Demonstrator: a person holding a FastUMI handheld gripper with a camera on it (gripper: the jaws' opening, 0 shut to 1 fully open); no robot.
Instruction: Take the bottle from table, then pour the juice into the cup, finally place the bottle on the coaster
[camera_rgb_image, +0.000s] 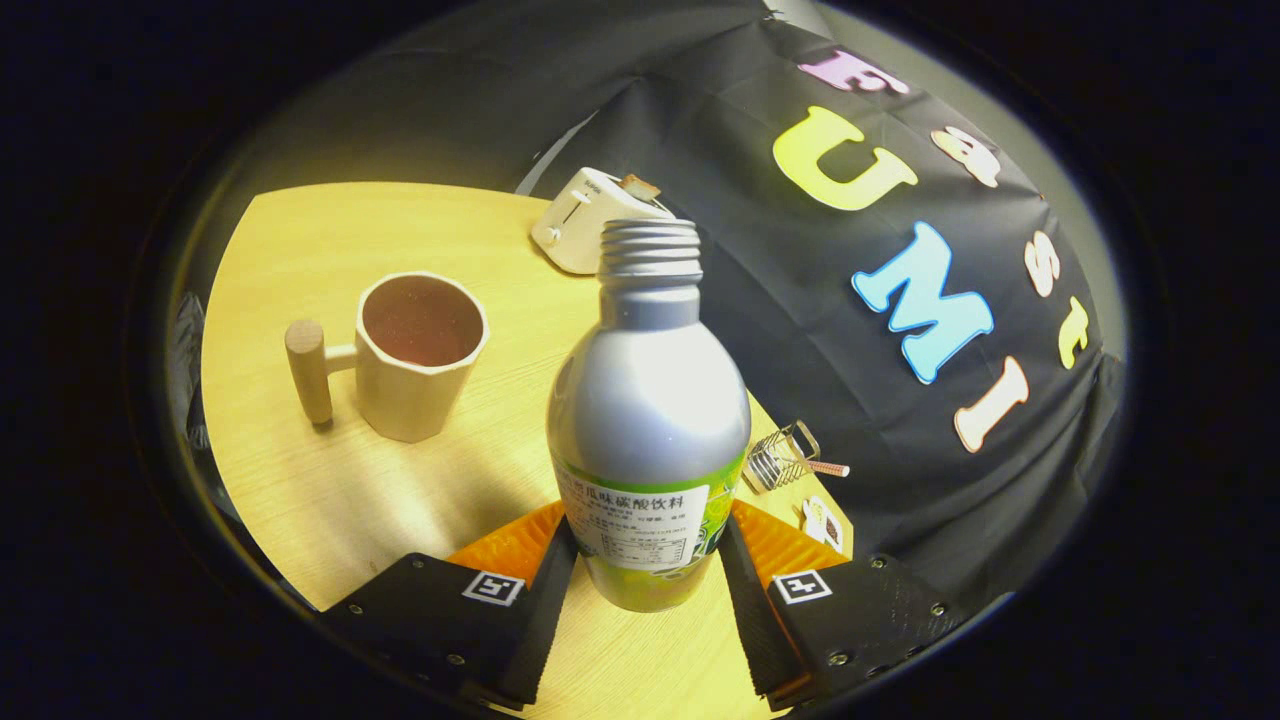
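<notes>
- The bottle (648, 400) is clamped upright between both fingers of the hand-held gripper (645, 560), cap off, above the bench (330, 480).
- The cup (418, 352), holding dark liquid, is seen beyond the fingers, left of the bottle.
- A toaster (585, 225) is seen farther back.

A silver uncapped bottle (648, 420) with a green label stands upright at the lower centre of the frame, gripped between the jaws on both sides, while the beige faceted cup (420, 355) with a wooden peg handle sits upright at centre left, dark inside.
</notes>
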